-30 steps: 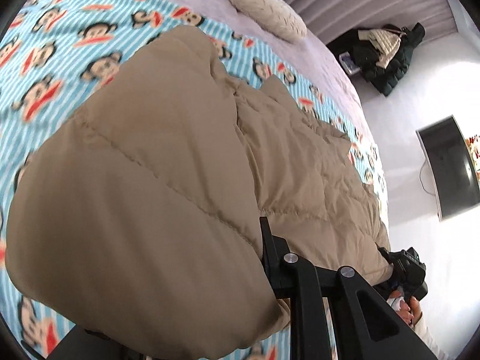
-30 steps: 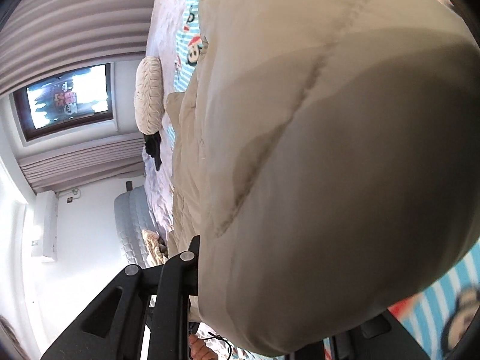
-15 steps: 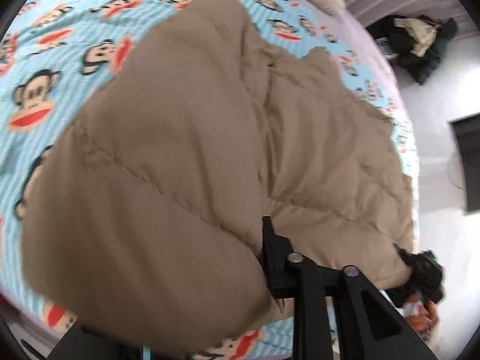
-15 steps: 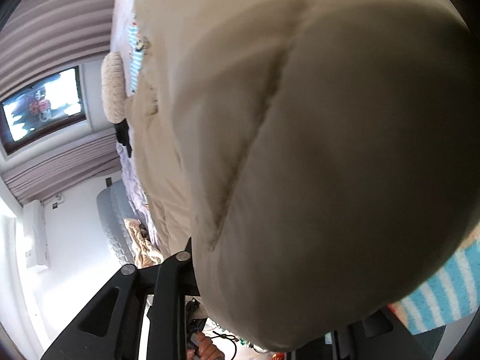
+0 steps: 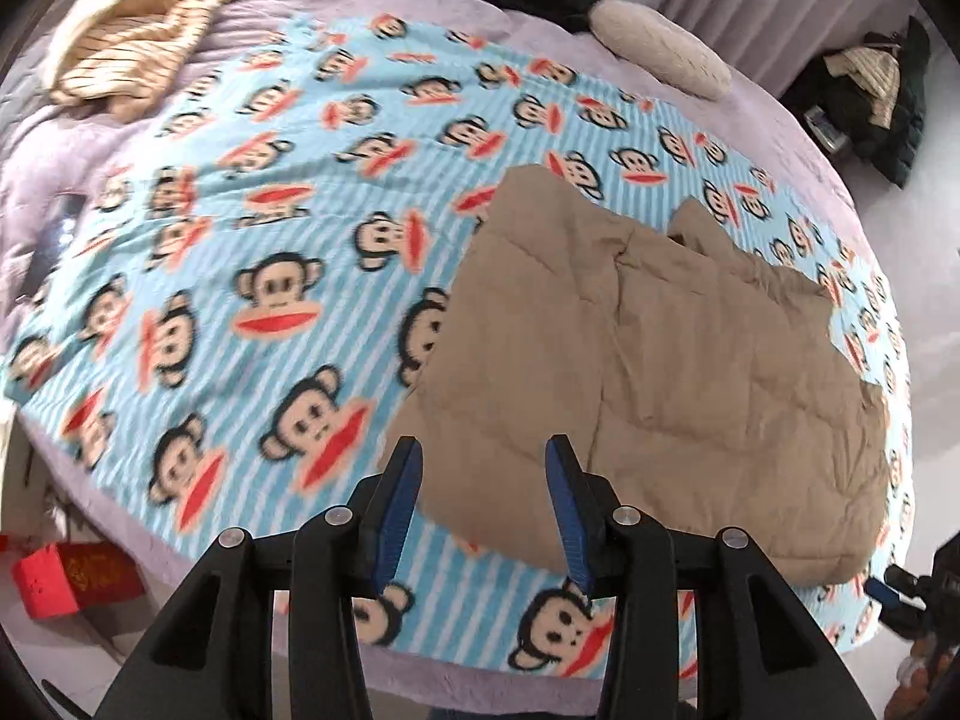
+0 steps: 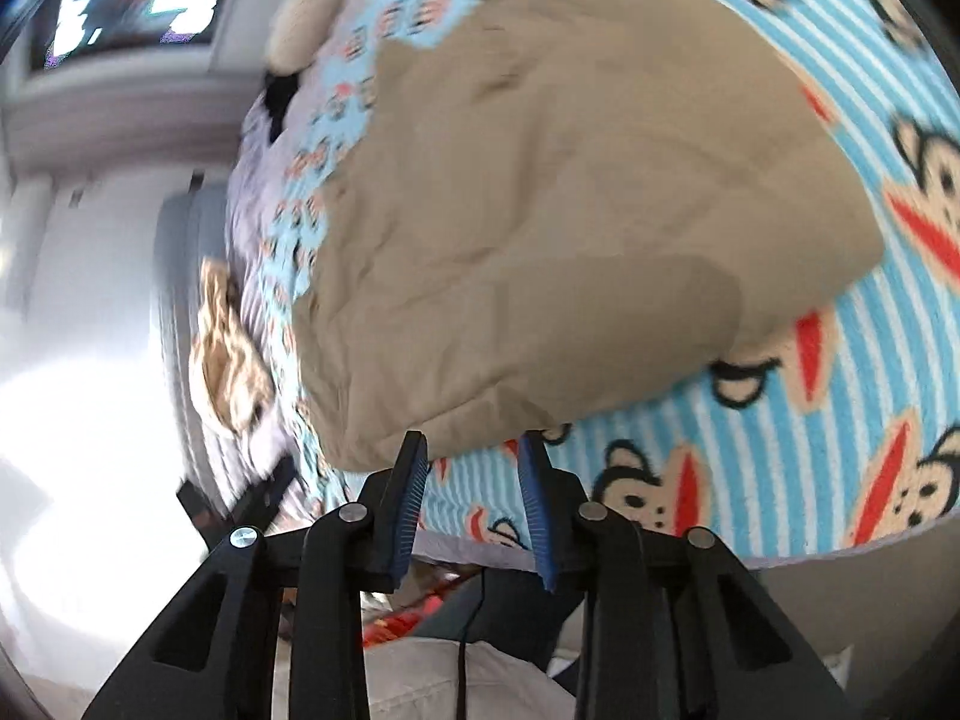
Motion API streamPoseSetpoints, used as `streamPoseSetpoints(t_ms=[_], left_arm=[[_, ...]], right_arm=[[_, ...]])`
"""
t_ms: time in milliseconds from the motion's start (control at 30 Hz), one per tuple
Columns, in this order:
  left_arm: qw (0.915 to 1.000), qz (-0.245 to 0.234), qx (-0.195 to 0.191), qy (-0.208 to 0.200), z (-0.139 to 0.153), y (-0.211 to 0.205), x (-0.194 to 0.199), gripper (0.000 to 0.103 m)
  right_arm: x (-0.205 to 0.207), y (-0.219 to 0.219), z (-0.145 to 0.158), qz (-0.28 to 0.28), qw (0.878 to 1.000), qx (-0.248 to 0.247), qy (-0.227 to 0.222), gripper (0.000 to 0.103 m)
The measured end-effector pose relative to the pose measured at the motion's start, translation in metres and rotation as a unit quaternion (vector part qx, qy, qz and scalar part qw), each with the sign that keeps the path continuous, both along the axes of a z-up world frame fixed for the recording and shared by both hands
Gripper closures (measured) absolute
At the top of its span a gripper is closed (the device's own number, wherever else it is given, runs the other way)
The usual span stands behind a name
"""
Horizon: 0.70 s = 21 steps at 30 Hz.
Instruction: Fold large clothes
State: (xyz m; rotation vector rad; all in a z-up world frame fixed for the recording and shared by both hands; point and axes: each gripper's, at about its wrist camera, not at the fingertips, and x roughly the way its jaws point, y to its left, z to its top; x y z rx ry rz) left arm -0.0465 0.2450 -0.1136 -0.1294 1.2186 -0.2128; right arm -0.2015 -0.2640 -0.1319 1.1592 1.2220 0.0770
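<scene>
Ahead of both spread tools [image 5: 483, 450] [image 6: 474, 447]: tan quilted jacket [image 5: 660, 372], ungripped.

The left camera looks down from above the bed's near edge, across the monkey blanket [image 5: 282, 222]. The right camera sits low and close, tipped sideways. Both see the tan coat [image 5: 660, 372] [image 6: 570, 210] and the white pillow [image 5: 660, 51].

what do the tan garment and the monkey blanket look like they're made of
Tan quilted garment: probably a padded jacket with a smooth matte woven shell, judging by its stitched puffy panels and soft creases. Blue striped monkey-print blanket: looks like fleece, with a fuzzy, non-shiny surface and soft-edged print, though blur leaves that open.
</scene>
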Motion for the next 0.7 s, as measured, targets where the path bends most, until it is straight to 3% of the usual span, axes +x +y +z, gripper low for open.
streamPoseSetpoints(t_ms=[167, 267, 333, 433, 500, 567, 600, 633, 700], left_arm=[[0.9984, -0.027, -0.023, 0.043, -0.037, 0.009, 0.041, 0.058], [0.9957, -0.057, -0.035, 0.065, -0.054, 0.017, 0.05, 0.058], [0.9923, -0.089, -0.031, 0.08, -0.068, 0.019, 0.056, 0.019], [0.9842, -0.142, -0.053, 0.092, -0.08, 0.014, 0.06, 0.018], [0.9728, -0.18, -0.094, 0.111, -0.084, 0.008, 0.062, 0.018], [0.9609, -0.217, -0.116, 0.128, -0.087, -0.002, 0.059, 0.036], [0.9522, -0.24, -0.123, 0.144, -0.09, -0.007, 0.056, 0.063], [0.9464, -0.257, -0.12, 0.154, -0.091, -0.011, 0.054, 0.079], [0.9394, -0.283, -0.117, 0.153, -0.089, -0.012, 0.05, 0.085]], right_arm=[[0.044, 0.015, 0.014, 0.029, 0.998, -0.059, -0.001, 0.069], [0.037, 0.018, 0.008, 0.039, 0.995, -0.084, 0.022, 0.069], [0.044, 0.026, 0.0, 0.043, 0.992, -0.103, 0.055, 0.069], [0.047, 0.032, -0.017, 0.042, 0.986, -0.135, 0.093, 0.069], [0.049, 0.032, -0.023, 0.035, 0.983, -0.143, 0.109, 0.069], [0.046, 0.028, -0.028, 0.027, 0.982, -0.144, 0.12, 0.07], [0.046, 0.026, -0.029, 0.02, 0.981, -0.147, 0.129, 0.071], [0.048, 0.028, -0.027, 0.016, 0.98, -0.149, 0.133, 0.071], [0.047, 0.027, -0.028, 0.008, 0.978, -0.154, 0.144, 0.071]])
